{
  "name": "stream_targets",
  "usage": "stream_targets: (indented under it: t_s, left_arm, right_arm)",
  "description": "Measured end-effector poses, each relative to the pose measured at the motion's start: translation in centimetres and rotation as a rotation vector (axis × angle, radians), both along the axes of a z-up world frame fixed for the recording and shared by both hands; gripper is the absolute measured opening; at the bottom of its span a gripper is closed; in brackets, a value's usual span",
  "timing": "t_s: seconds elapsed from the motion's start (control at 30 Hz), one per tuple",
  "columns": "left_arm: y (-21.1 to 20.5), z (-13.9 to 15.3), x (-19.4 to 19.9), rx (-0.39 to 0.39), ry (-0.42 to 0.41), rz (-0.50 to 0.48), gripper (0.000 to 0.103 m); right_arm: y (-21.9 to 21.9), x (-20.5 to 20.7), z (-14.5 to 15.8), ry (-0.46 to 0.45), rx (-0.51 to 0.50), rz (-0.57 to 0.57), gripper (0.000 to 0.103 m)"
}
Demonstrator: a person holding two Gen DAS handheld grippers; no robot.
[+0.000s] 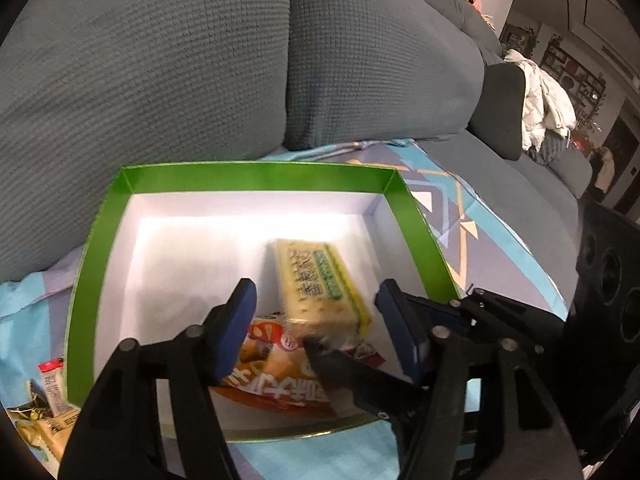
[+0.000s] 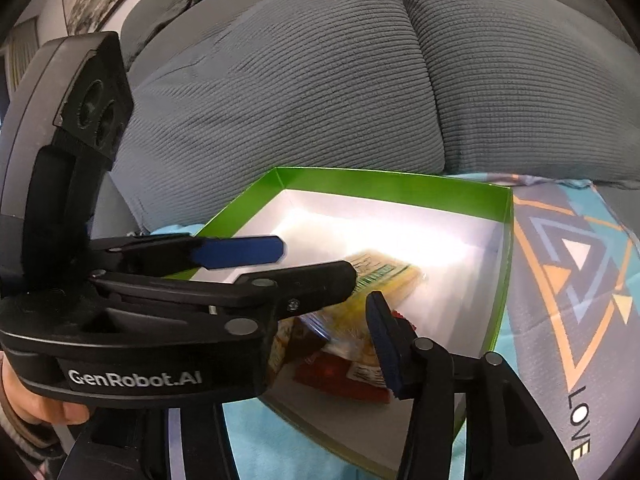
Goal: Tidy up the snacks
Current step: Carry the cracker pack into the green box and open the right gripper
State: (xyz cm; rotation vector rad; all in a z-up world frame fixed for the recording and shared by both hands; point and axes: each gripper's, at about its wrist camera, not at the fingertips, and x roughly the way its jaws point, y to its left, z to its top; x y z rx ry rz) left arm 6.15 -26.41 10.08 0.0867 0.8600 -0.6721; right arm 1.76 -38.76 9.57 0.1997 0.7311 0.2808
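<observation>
A green box [image 1: 256, 176] with a white inside sits on a patterned cloth on the sofa. In it lie a yellow cracker pack [image 1: 320, 280] and an orange-red snack bag [image 1: 276, 380]. My left gripper [image 1: 316, 312] is open over the box's near end, its blue pads either side of the cracker pack's near end, not touching it. My right gripper [image 2: 320, 292] is open over the same spot, with the left gripper crossing in front of its left finger. The box [image 2: 400, 184], the cracker pack [image 2: 384, 276] and the red bag [image 2: 340, 376] also show in the right wrist view.
More snack packets [image 1: 48, 408] lie on the cloth left of the box. Grey sofa cushions [image 1: 200, 60] rise right behind the box. The patterned cloth [image 2: 568, 280] spreads to the right. White clothing [image 1: 544, 96] lies on the sofa's far end.
</observation>
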Motion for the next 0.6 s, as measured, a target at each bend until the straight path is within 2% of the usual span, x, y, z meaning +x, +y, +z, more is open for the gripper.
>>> stream_targets:
  t_s: [0.1, 0.2, 0.3, 0.5, 0.6]
  left_arm:
    - [0.4, 0.3, -0.4, 0.001, -0.022, 0.017, 0.068]
    - [0.9, 0.7, -0.8, 0.009, -0.057, 0.042, 0.081]
    - [1.7, 1.2, -1.3, -0.007, -0.076, 0.052, 0.081]
    - [3.5, 1.9, -3.3, -0.001, -0.124, 0.101, 0.088]
    - [4.8, 2.1, -4.3, -0.021, -0.127, 0.123, 0.088]
  right_arm:
    - [0.2, -0.6, 0.3, -0.011, -0.019, -0.007, 0.052]
    - [0.5, -1.5, 0.9, -0.034, -0.049, -0.015, 0.053]
    - [0.9, -2.7, 1.6, -0.056, -0.083, -0.026, 0.062]
    - [1.9, -5.1, 2.5, -0.092, -0.093, -0.018, 0.065]
    - [2.5, -6.4, 2.6, -0.101, -0.106, -0.015, 0.072]
